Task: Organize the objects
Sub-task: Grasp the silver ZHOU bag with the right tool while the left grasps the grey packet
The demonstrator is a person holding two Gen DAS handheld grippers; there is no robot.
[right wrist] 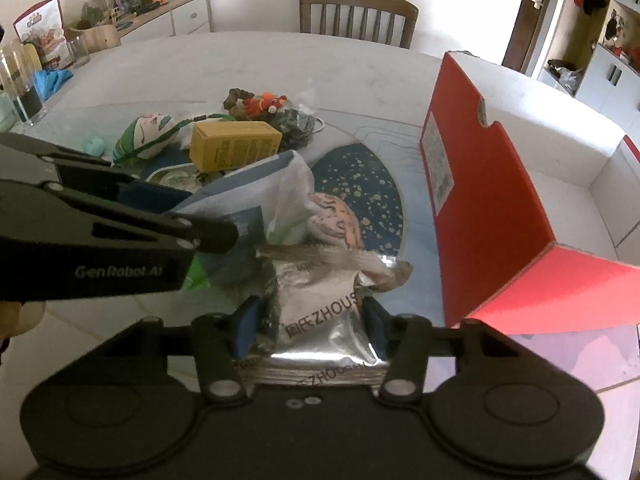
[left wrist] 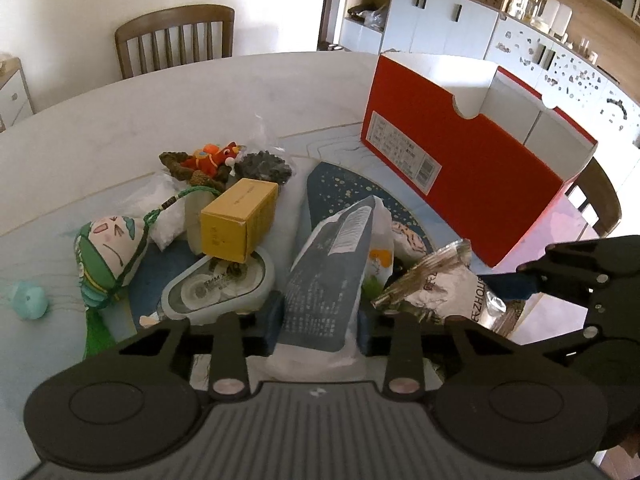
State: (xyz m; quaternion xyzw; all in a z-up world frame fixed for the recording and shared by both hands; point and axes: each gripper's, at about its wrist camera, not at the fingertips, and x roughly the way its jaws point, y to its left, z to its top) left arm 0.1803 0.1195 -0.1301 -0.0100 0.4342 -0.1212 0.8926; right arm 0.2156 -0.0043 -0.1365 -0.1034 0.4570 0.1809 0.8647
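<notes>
A grey-blue printed packet (left wrist: 328, 280) stands among the clutter, and my left gripper (left wrist: 320, 322) is shut on its lower end, a blue pad pressing each side. To its right lies a silver foil pouch (right wrist: 320, 312); my right gripper (right wrist: 310, 328) is shut on it, with its pads against both edges. In the right wrist view the left gripper (right wrist: 208, 232) reaches in from the left onto the packet (right wrist: 248, 188). An open red box (right wrist: 480, 200) with a white inside stands just right of both grippers.
A pile sits on the round white table (left wrist: 120, 120): a yellow carton (left wrist: 236, 220), a green-and-white plush (left wrist: 108, 252), a correction tape dispenser (left wrist: 216, 284), a red crochet toy (left wrist: 212, 156) and a teal trinket (left wrist: 28, 300). A wooden chair (left wrist: 176, 40) stands beyond. Glass jars (right wrist: 20, 88) stand far left.
</notes>
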